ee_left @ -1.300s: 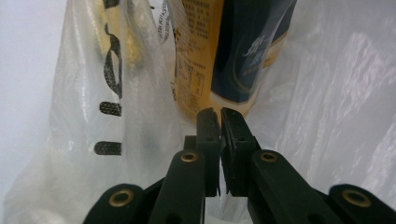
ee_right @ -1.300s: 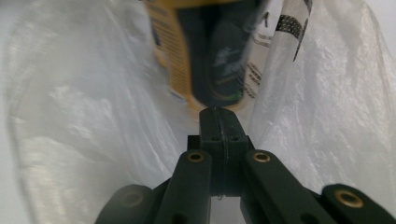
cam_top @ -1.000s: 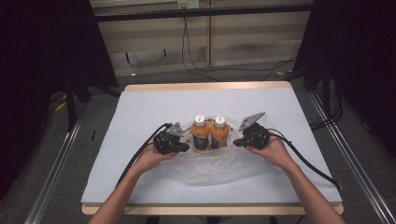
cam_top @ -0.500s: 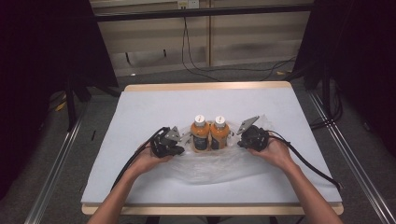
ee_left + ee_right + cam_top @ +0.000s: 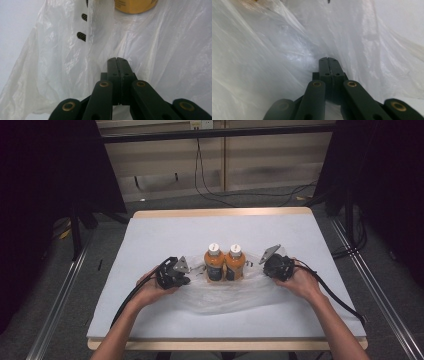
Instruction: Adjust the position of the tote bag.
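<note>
High view, left to right: the left claw [image 5: 189, 274] sits at nine o'clock of two orange bottles [image 5: 224, 263], its jaws pressed together on the clear plastic bag [image 5: 225, 295] spread on the white tabletop [image 5: 165, 230]. In the left gripper view the claw [image 5: 116, 60] pinches a fold of film, with a bottle base at twelve o'clock. Both bottles stand upright, side by side, at the tabletop's centre, seemingly within the bag's mouth. At three o'clock the right claw [image 5: 266, 264] is likewise clamped on the bag; the right gripper view shows its tips [image 5: 328, 59] buried in film. Judging by this, both edges are gripped and the bottles placed; drawing the bag up around them remains.
</note>
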The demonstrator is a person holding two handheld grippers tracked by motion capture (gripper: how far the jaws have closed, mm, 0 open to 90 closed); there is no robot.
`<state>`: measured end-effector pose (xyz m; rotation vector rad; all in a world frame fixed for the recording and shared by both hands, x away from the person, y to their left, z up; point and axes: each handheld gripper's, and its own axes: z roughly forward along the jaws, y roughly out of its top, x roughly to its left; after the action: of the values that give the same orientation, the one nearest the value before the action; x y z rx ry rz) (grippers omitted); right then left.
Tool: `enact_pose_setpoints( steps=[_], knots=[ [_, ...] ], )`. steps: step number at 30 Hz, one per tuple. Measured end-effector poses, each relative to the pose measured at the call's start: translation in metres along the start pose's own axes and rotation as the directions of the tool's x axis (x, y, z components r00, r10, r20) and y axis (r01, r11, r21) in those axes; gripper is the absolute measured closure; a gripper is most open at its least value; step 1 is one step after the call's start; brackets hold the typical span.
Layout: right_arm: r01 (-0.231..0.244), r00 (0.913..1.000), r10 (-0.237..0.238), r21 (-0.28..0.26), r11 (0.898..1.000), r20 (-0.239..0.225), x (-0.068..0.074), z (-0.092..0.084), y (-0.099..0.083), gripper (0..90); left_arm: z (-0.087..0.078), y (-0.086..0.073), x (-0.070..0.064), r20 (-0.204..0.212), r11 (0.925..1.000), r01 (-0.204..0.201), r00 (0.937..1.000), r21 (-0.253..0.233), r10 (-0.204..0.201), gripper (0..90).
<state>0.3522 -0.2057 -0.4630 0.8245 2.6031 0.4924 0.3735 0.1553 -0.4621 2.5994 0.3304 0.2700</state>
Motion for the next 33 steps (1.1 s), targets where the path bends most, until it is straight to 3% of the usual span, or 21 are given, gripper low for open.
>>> enact_pose_setpoints(
  steps=[13,14,15,24,33],
  knots=[
    [0.022,0.9997,-0.023,0.081,0.996,0.010,-0.011,-0.006,-0.010,90.0,-0.004,-0.006,0.004,0.002,0.9999,-0.004,1.0000,0.013,0.004,90.0],
    [0.006,0.9999,-0.007,0.094,0.996,0.011,-0.010,-0.007,-0.011,90.0,-0.005,-0.006,0.004,0.001,0.9998,-0.009,1.0000,0.015,0.009,90.0],
    [0.021,0.9997,-0.022,0.094,0.995,0.014,-0.011,-0.007,-0.012,90.0,-0.005,-0.006,0.004,0.000,0.9998,-0.010,1.0000,0.017,0.010,90.0],
    [-0.037,0.9992,0.038,0.091,0.995,-0.012,-0.021,-0.014,-0.030,90.0,-0.007,-0.009,0.004,0.006,0.9998,0.007,1.0000,0.016,-0.007,90.0],
    [-0.023,0.9997,0.023,0.108,0.994,-0.001,-0.023,-0.018,-0.038,90.0,-0.012,-0.014,0.002,-0.033,0.9984,0.011,0.9994,0.056,-0.009,90.0]
  ],
)
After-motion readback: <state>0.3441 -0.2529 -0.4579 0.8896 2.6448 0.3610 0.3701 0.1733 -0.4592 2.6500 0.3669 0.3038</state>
